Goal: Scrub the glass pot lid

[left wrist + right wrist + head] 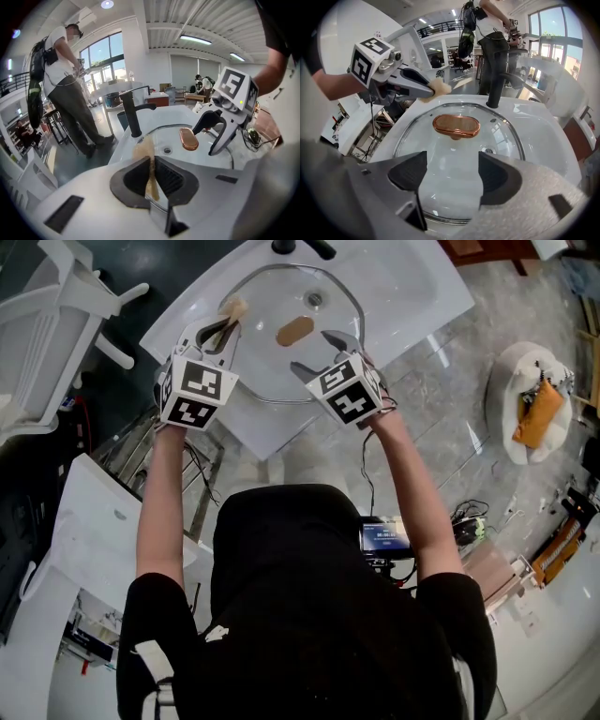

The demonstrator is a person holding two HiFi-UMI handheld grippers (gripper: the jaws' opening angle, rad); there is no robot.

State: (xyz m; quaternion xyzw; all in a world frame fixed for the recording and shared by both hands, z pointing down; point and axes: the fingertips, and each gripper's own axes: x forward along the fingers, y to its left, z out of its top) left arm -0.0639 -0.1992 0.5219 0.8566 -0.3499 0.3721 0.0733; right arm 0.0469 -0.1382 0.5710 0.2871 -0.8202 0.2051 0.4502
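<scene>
While the left gripper (153,164) pinched a tan sponge (143,151) tight between its fingers, the glass pot lid (457,145) lay in the white sink (412,292) just beyond and below them. The right gripper (452,171) stood wide apart (nothing in its grasp), the lid's near rim showing between its fingers and the copper-coloured knob (456,125) ahead.
</scene>
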